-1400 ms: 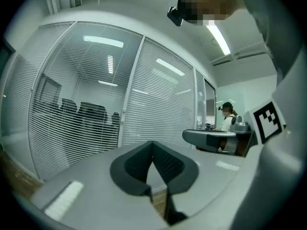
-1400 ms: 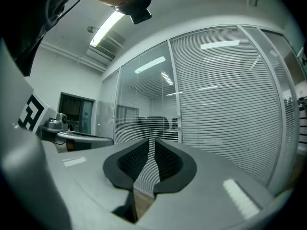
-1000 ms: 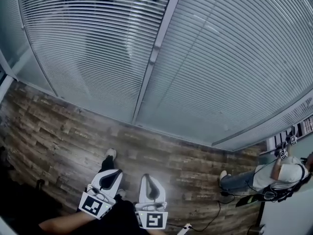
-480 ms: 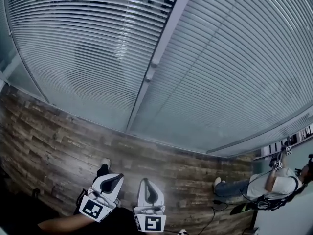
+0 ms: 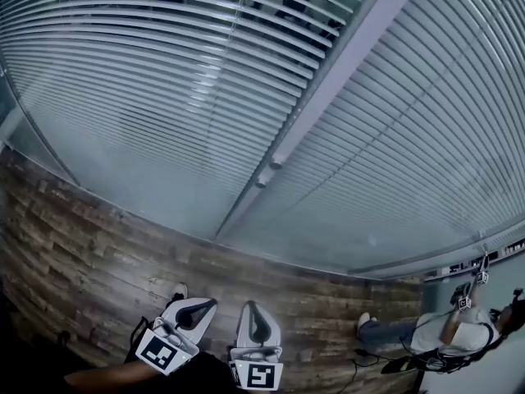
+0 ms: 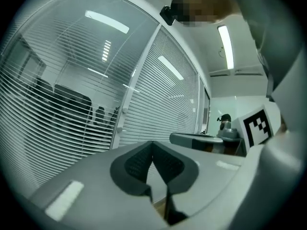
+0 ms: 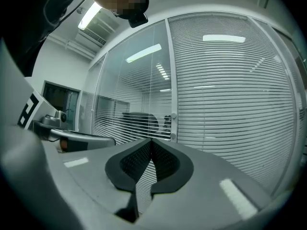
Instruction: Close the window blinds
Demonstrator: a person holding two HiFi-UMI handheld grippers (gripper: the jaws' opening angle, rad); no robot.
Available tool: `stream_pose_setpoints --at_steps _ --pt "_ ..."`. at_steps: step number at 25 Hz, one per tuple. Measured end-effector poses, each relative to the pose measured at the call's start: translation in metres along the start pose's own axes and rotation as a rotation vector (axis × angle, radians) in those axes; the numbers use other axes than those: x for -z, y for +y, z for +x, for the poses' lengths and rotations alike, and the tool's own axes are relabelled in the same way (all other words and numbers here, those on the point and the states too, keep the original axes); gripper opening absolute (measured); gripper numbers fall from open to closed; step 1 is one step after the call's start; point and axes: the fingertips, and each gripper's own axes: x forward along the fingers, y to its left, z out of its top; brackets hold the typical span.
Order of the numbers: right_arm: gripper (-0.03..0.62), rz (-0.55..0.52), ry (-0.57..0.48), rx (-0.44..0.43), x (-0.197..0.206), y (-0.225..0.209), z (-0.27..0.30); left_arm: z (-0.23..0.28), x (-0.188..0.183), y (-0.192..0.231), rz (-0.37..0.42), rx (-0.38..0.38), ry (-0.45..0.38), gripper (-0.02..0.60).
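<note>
Two slatted window blinds fill the head view. The left blind point(image 5: 148, 80) has its slats partly open, and dark chairs show through it. The right blind point(image 5: 410, 154) looks more nearly shut. A pale frame post point(image 5: 328, 89) with two small knobs point(image 5: 275, 162) runs between them. Low in the picture, well short of the blinds, my left gripper point(image 5: 209, 304) and right gripper point(image 5: 255, 306) are both shut on nothing. The left gripper view shows the shut left gripper point(image 6: 153, 145) pointed at the knobs point(image 6: 123, 110). In the right gripper view, the shut right gripper point(image 7: 151, 142) faces the post's knobs point(image 7: 173, 116).
Wood-pattern floor point(image 5: 98, 245) runs along the foot of the glass wall. Another person point(image 5: 447, 331) crouches at the bottom right with cables point(image 5: 369, 355) on the floor beside them. My own shoe point(image 5: 178, 290) shows near the left gripper.
The head view has tilted up, so the blinds fill more of the picture and the floor strip has shrunk. Both grippers stay low and shut.
</note>
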Motion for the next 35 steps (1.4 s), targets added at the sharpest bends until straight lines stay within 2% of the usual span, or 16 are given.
stream_pose_setpoints --at_steps 4,8,13,19,22,26,30,35 --pt "0.003 -0.001 0.017 0.048 -0.006 -0.009 0.029 0.003 -0.006 0.031 -0.030 0.000 0.009 -0.002" --pt "0.003 -0.014 -0.019 0.080 -0.022 -0.005 0.052 0.003 -0.015 0.056 -0.036 0.020 -0.004 -0.002" --pt "0.003 -0.012 -0.016 0.056 -0.031 -0.007 0.088 0.020 -0.019 0.084 -0.056 -0.003 0.017 -0.002" --pt "0.003 -0.035 -0.036 0.029 -0.056 -0.021 0.106 0.027 -0.041 0.094 -0.042 -0.075 -0.029 -0.002" --pt "0.003 -0.032 -0.053 0.026 -0.065 -0.035 0.122 0.036 -0.048 0.096 -0.014 -0.089 -0.047 -0.002" --pt "0.031 -0.041 -0.073 0.008 -0.064 -0.047 0.152 0.052 -0.061 0.094 0.086 -0.085 -0.135 -0.002" --pt "0.033 -0.036 -0.095 0.023 -0.073 -0.055 0.178 0.062 -0.054 0.100 0.088 -0.075 -0.094 -0.002" --pt "0.067 -0.013 -0.048 0.040 -0.065 -0.065 0.210 0.073 -0.057 0.122 0.085 -0.105 -0.086 -0.002"
